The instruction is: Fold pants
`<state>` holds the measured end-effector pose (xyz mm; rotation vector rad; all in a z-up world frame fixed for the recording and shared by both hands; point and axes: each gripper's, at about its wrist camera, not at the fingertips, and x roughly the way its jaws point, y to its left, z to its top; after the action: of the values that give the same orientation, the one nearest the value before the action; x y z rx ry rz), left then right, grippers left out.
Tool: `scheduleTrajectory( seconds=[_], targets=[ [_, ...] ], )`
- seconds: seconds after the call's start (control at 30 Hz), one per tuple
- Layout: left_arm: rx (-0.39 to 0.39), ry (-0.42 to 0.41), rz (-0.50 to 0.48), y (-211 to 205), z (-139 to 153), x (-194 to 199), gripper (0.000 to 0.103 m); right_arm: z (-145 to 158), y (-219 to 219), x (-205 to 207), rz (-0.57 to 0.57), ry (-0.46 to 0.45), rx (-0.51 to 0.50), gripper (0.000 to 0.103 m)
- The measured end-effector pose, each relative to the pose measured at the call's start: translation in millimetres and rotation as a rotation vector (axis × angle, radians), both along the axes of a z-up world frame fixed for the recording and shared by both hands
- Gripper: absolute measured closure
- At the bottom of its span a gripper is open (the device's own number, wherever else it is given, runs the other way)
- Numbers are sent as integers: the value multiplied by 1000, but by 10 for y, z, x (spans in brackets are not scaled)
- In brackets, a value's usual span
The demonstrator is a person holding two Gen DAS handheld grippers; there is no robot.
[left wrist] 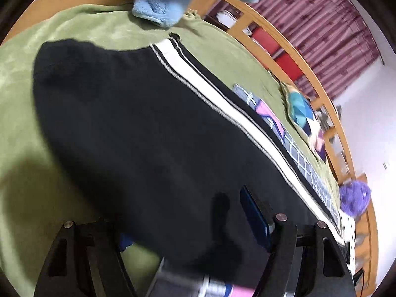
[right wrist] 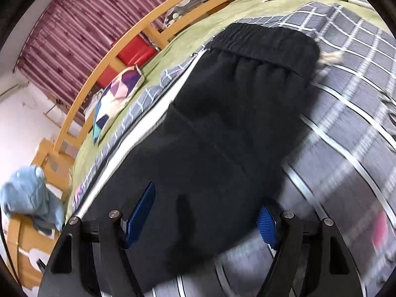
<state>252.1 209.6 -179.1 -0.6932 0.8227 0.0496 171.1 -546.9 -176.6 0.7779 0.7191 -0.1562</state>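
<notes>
I am looking along both cameras at the black fleece pants with a white side stripe (left wrist: 138, 123), which are lying flat on the bed, partly on the green plush blanket (left wrist: 22, 79) and partly on the grey checked quilt (right wrist: 358, 57).

The left wrist view is giving me the leg end and the white stripe running along the far edge; the left hand-held gripper (left wrist: 195, 220) is standing open, its blue pads (left wrist: 255, 220) apart above the dark cloth, pressing on nothing. A light blue fluffy garment (left wrist: 158, 7) is sitting at the far end of the blanket.

The right wrist view is showing what the left one hides: the gathered elastic waistband (right wrist: 262, 47) and a pale drawstring end beside it. The right hand-held gripper (right wrist: 205, 215) is also open, the pants lying between its spread fingers (right wrist: 141, 212) without being pinched. A multicoloured geometric cushion (right wrist: 116, 99) is resting near the wooden bed rail (right wrist: 104, 64).
</notes>
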Motion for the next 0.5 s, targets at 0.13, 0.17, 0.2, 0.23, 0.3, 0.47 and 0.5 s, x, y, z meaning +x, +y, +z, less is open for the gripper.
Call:
scheduleTrajectory(
  seconds=[0.13,0.17,0.2,0.23,0.3,0.47,0.5],
  targets=[
    [97,47,33,-60,21,200,58,-22,44,332,-39,63,-78,55],
    [121,58,41,-60,37,221,77,-22,40,388,-61,86,-102,68],
    [131,59,39,-42,65,236,90,-10,7,408,-78,91,-85,76],
    [111,47,26,-18,134,243,91,21,-27,403,-89,90,-61,78],
    [89,11,11,40,373,184,92,186,-63,367,-96,69,-24,82],
    [200,-85,-61,-12,1119,-333,92,1031,113,-46,-40,-25,-129,94],
    [237,-80,-67,-1,1199,-522,92,1129,172,-135,-25,-15,-165,94]
  ],
)
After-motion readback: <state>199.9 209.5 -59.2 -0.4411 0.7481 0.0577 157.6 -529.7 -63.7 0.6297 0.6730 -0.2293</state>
